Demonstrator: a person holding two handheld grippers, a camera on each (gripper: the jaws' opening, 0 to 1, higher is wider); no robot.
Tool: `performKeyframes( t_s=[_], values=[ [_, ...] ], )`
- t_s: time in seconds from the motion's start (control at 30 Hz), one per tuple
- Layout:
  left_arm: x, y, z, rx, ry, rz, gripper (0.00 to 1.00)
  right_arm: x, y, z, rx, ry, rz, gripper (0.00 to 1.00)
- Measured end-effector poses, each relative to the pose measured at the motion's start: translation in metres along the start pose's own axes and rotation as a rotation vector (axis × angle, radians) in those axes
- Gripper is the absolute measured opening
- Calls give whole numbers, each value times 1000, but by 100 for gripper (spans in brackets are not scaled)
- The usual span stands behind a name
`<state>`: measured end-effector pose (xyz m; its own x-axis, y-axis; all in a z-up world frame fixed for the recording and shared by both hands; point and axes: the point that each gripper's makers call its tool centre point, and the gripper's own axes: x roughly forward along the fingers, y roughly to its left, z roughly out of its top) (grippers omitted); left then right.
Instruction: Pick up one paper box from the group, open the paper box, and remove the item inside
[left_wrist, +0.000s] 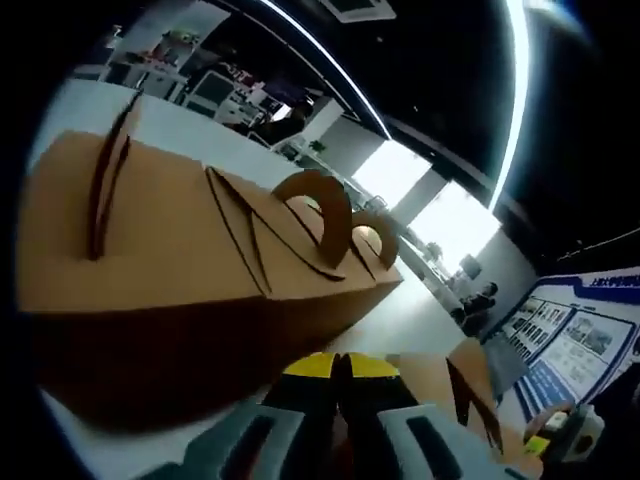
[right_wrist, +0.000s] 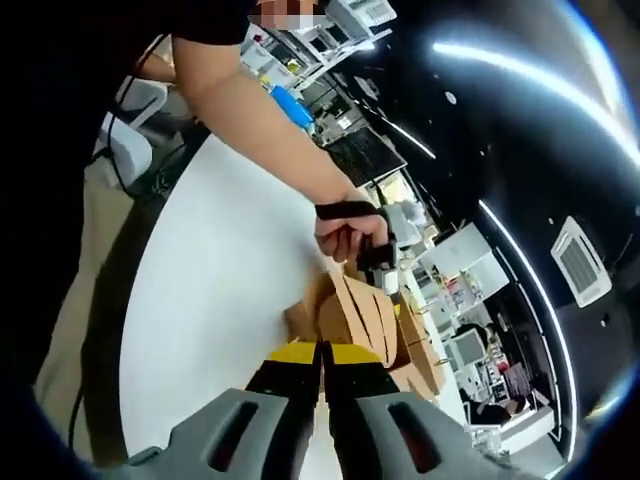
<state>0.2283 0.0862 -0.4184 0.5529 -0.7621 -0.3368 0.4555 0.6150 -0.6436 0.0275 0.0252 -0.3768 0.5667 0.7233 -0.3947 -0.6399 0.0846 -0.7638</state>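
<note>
Both tongs are pressed together: the left gripper (left_wrist: 340, 368) sits just below the paper box (left_wrist: 190, 250); the right gripper (right_wrist: 322, 352) points at boxes (right_wrist: 365, 325) ahead.

Bright ceiling strips, window glare, fisheye warping

Left gripper view sits low, tight against the boxes (left_wrist: 200, 240); right gripper view faces the same boxes across the table (right_wrist: 220, 270)

Wall poster (left_wrist: 585, 345) text too small, unreadable
</note>
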Motion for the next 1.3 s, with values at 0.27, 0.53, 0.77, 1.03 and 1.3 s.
performKeyframes(
  t_s=[0.27,0.53,0.77,1.03,1.3],
  values=[
    [-1,-21,-17,13,28,15,5,8,8,-4,39,9,20,4],
    [0,-33,-28,0,25,15,5,16,10,-12,87,25,30,4],
    [4,-12,-15,-9,30,4,5,22,14,-19,108,35,25,4],
    [3,-13,-17,-21,27,-10,6,24,15,-22,70,47,7,4],
    [4,-3,-5,5,-4,-2,7,14,9,-20,95,24,-25,4]
  ],
)
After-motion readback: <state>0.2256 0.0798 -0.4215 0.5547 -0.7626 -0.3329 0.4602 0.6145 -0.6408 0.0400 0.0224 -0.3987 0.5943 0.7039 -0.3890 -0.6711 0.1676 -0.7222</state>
